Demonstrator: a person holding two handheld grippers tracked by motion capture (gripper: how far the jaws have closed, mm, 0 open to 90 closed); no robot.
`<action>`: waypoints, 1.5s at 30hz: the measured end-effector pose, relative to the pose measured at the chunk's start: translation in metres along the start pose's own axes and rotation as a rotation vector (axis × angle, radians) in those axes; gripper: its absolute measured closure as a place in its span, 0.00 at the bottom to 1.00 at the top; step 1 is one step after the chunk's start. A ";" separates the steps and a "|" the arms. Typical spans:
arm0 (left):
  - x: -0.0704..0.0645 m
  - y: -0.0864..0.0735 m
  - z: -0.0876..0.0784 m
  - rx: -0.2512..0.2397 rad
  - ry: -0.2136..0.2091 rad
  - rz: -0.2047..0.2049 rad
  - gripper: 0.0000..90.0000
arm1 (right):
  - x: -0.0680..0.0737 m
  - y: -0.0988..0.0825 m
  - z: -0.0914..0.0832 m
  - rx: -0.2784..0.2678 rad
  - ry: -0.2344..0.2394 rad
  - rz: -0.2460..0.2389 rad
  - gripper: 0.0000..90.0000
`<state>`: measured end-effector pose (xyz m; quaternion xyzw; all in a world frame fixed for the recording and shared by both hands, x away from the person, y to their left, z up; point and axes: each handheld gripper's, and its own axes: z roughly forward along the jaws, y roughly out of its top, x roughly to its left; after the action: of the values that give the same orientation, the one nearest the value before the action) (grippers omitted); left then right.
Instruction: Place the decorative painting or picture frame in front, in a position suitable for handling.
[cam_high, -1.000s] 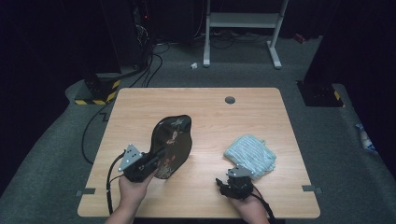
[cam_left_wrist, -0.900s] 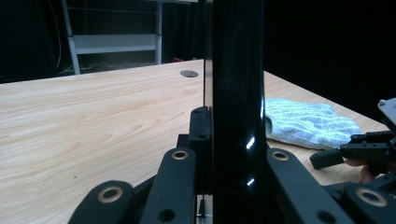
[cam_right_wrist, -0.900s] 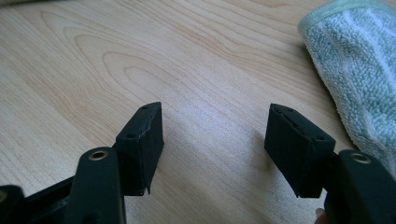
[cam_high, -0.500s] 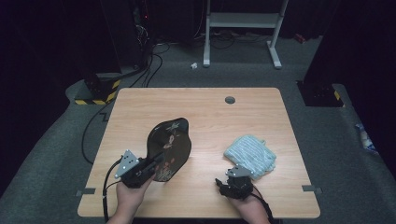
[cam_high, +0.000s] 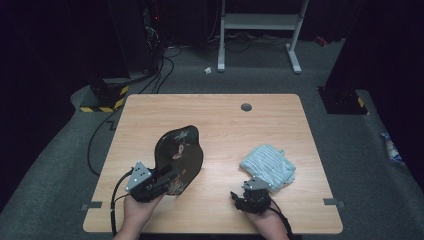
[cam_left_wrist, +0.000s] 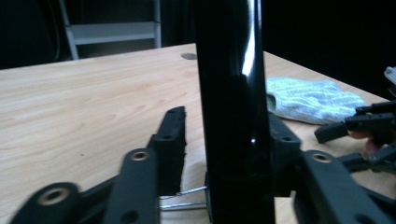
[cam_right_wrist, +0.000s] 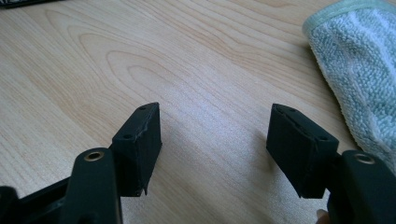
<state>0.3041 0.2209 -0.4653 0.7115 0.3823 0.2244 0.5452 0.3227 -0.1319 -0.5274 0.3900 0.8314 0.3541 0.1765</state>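
A glossy black tray (cam_high: 179, 154) with a painted pattern stands tilted on the wooden table (cam_high: 215, 115), left of centre. In the left gripper view the tray (cam_left_wrist: 233, 93) rises edge-on between the jaws of my left gripper (cam_left_wrist: 224, 140). Those jaws have just been opening; the left pad (cam_left_wrist: 172, 140) stands clear of the tray, so the left gripper (cam_high: 167, 175) is open around its near edge. A light blue towel (cam_high: 267, 167) lies folded at the right. Just below-left of it my right gripper (cam_high: 239, 195) rests open. Bare wood shows between its pads (cam_right_wrist: 140, 144), and the towel (cam_right_wrist: 359, 70) lies to their right.
A round grommet hole (cam_high: 246, 106) sits near the table's far edge. Beyond the table are a white metal frame (cam_high: 260, 25), cables and a yellow-black striped strip (cam_high: 102, 107) on grey carpet. The right gripper (cam_left_wrist: 359, 126) also appears at the right of the left gripper view.
The tray and my left gripper have shifted slightly toward the near left. The right gripper and the towel have not moved.
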 end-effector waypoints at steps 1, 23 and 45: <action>0.000 -0.002 0.000 0.012 -0.005 0.010 0.58 | 0.000 0.000 0.000 0.001 0.000 0.003 0.39; 0.015 -0.055 -0.019 0.204 -0.030 0.044 0.39 | 0.000 0.000 0.000 -0.001 0.009 0.006 0.39; 0.037 -0.071 -0.015 0.386 0.078 0.034 0.44 | -0.007 0.000 -0.003 -0.012 0.049 0.056 0.42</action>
<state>0.2945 0.2667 -0.5314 0.7998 0.4273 0.1836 0.3795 0.3254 -0.1394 -0.5252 0.4031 0.8223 0.3733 0.1483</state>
